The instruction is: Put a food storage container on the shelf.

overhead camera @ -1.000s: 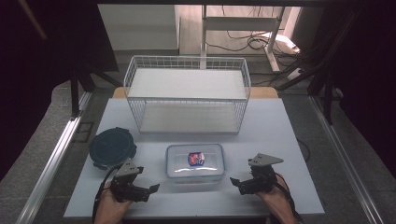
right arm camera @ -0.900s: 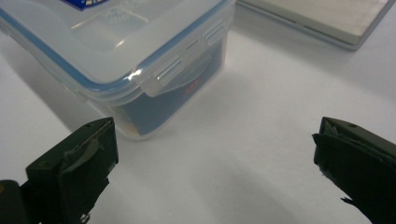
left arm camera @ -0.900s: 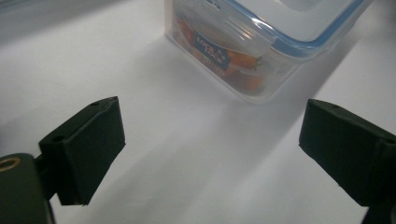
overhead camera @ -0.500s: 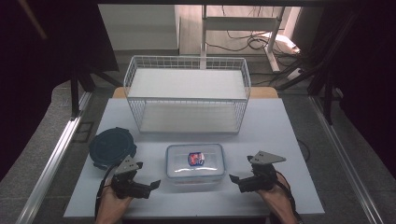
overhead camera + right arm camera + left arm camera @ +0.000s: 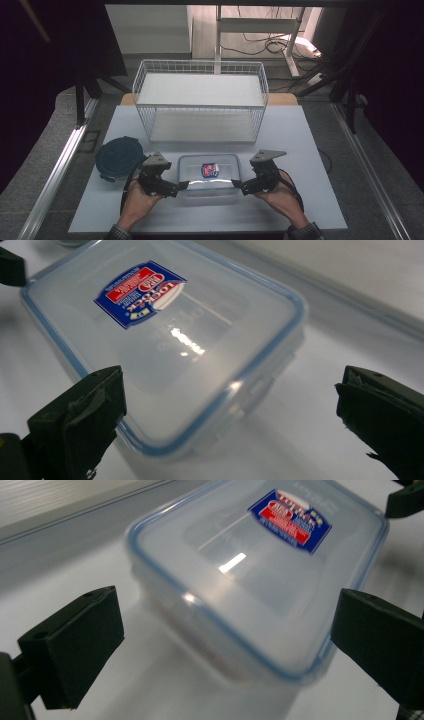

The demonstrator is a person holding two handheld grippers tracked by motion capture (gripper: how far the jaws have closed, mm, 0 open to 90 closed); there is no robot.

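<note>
A clear plastic box [image 5: 209, 172] with a blue-rimmed lid and a red and blue label lies at the front middle of the white table [image 5: 310, 150]. My left gripper [image 5: 179, 186] is at its left end, jaws pointing right. In the left gripper view the gripper [image 5: 227, 645] is open; its jaws have just been opening, and the box's near end [image 5: 250, 570] sits between them untouched. My right gripper [image 5: 239, 186] is at the right end. Its jaws stand open [image 5: 230, 415] around a corner of the box [image 5: 165, 325], clear of it.
A white wire basket [image 5: 200, 100] stands behind the box at the table's far side. A dark blue round lidded container [image 5: 117, 157] lies left of my left hand. The other gripper's black jaw tip shows far off in each gripper view [image 5: 405, 500] [image 5: 10, 267].
Both hands have moved inward and slightly away from the person, closing in on the box's two ends. The box has not moved.
</note>
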